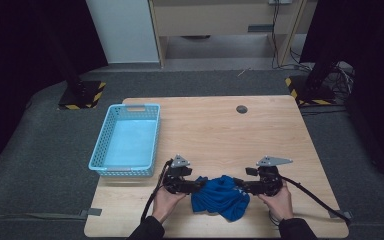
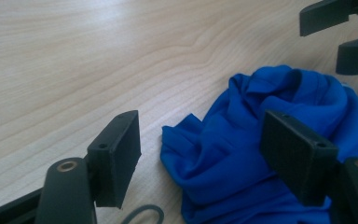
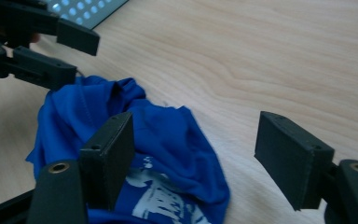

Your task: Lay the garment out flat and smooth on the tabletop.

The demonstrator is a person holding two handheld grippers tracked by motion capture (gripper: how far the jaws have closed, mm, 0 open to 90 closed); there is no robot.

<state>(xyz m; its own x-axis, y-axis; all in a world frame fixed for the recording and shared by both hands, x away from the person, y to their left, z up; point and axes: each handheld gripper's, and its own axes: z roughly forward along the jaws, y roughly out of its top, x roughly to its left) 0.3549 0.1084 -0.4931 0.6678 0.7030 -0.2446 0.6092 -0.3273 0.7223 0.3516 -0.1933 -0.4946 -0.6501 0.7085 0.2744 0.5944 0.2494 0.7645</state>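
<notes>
My left gripper (image 1: 198, 185) and right gripper (image 1: 239, 186), fingers apart, flank the crumpled blue T-shirt (image 1: 221, 196) at nine and three o'clock, equally near.

Crumpled blue garment (image 1: 220, 196), white print partly showing, heaped on the table's near edge

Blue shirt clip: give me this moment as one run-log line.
blue shirt: crumpled on table | left gripper: open beside it | right gripper: open beside it | basket: empty
</notes>
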